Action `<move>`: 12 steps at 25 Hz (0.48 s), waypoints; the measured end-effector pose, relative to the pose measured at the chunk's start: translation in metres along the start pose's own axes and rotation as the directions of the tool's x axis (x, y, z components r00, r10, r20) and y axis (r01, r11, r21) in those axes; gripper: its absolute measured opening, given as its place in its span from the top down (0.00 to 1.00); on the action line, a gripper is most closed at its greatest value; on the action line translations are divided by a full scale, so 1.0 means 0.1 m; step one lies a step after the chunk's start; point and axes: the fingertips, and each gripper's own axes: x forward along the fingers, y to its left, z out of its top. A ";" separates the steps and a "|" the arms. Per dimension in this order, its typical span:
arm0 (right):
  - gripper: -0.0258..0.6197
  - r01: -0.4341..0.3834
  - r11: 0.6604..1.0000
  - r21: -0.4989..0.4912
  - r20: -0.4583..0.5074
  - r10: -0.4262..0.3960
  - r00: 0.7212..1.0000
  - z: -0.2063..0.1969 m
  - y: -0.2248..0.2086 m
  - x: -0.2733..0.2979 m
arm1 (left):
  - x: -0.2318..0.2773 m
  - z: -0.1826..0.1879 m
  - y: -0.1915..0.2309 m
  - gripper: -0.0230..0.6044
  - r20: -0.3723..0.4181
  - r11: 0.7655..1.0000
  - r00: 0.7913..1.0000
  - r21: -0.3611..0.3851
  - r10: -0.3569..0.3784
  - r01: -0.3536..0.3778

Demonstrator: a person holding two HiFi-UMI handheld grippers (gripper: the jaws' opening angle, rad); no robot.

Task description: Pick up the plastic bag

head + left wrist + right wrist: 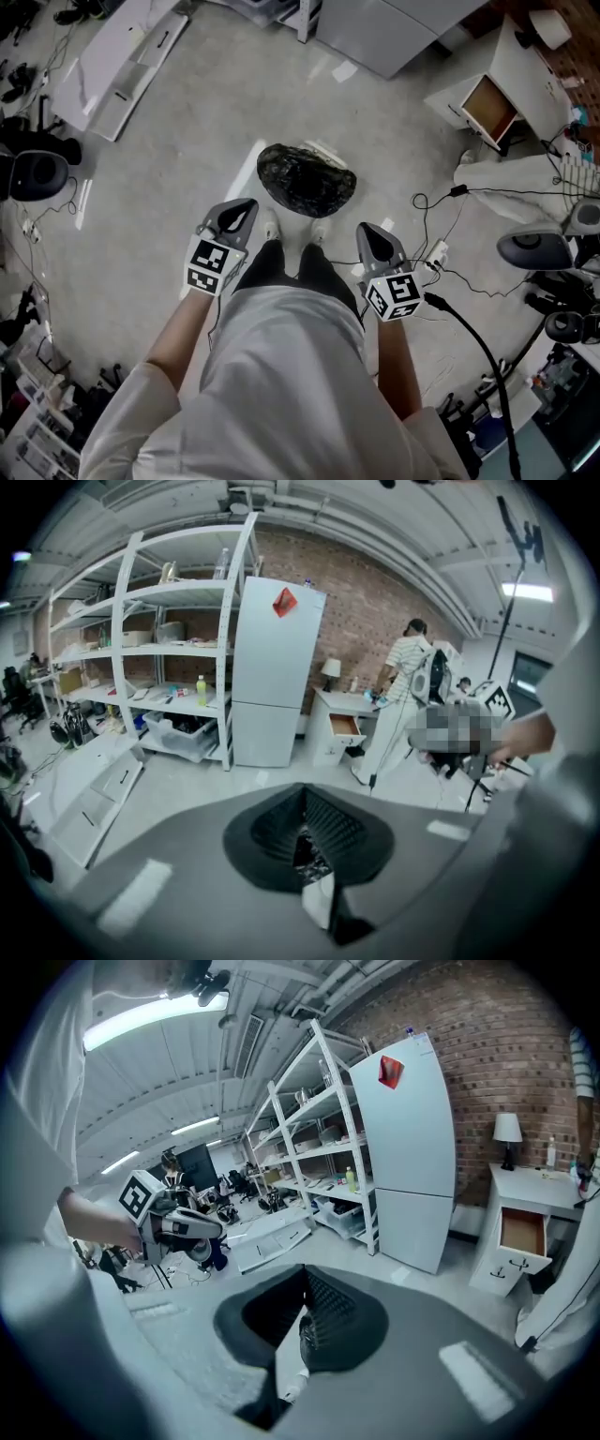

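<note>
The bag (307,178) lies on the floor (169,159) as a black, glossy, crumpled mound, just ahead of the person's shoes (271,229). It sits between the lines of the two grippers and a little beyond their tips, touching neither.

The left gripper (248,207) has its jaws pressed together with nothing held. Its own view shows only a sliver of dark crinkled film past the tips, probably the bag. The right gripper (366,231) is likewise closed and empty. Both point downward toward the floor on either side of the mound.

The bag looks like thin film, so it is likely to be light, soft and slick. It should collapse and shift under a push rather than hold its shape, and a flat stretch of it would probably slide out of the pads. Whether anything is inside cannot be told from here, so its weight is uncertain.

The best hold is likely a raised fold or bunched ridge near the top of the heap, pinched across the crease. The jaws need to open first, and a second pinch from the other side should help keep the film from slipping free.
</note>
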 end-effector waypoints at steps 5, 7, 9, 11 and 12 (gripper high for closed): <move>0.96 -0.028 0.999 0.023 -0.052 0.030 0.998 -0.32 -0.17 0.24 | 0.34 -0.22 0.10 0.96 -0.043 1.000 0.999 0.021 0.006 -0.005; 0.96 -0.036 0.999 0.030 -0.072 0.039 0.997 -0.43 -0.25 0.34 | 0.47 -0.31 0.14 0.96 -0.063 0.999 0.998 0.042 0.010 -0.007; 0.96 -0.042 0.999 0.032 -0.087 0.044 0.995 -0.53 -0.35 0.47 | 0.62 -0.41 0.21 0.96 -0.078 0.998 0.997 0.063 0.014 -0.009; 0.96 -0.042 0.998 0.042 -0.105 0.047 0.993 -0.69 -0.43 0.60 | 0.76 -0.58 0.29 0.96 -0.096 0.997 0.995 0.075 0.013 -0.006; 0.96 -0.040 0.998 0.051 -0.117 0.046 0.992 -0.80 -0.47 0.65 | 0.83 -0.69 0.32 0.96 -0.107 0.997 0.994 0.075 0.012 -0.004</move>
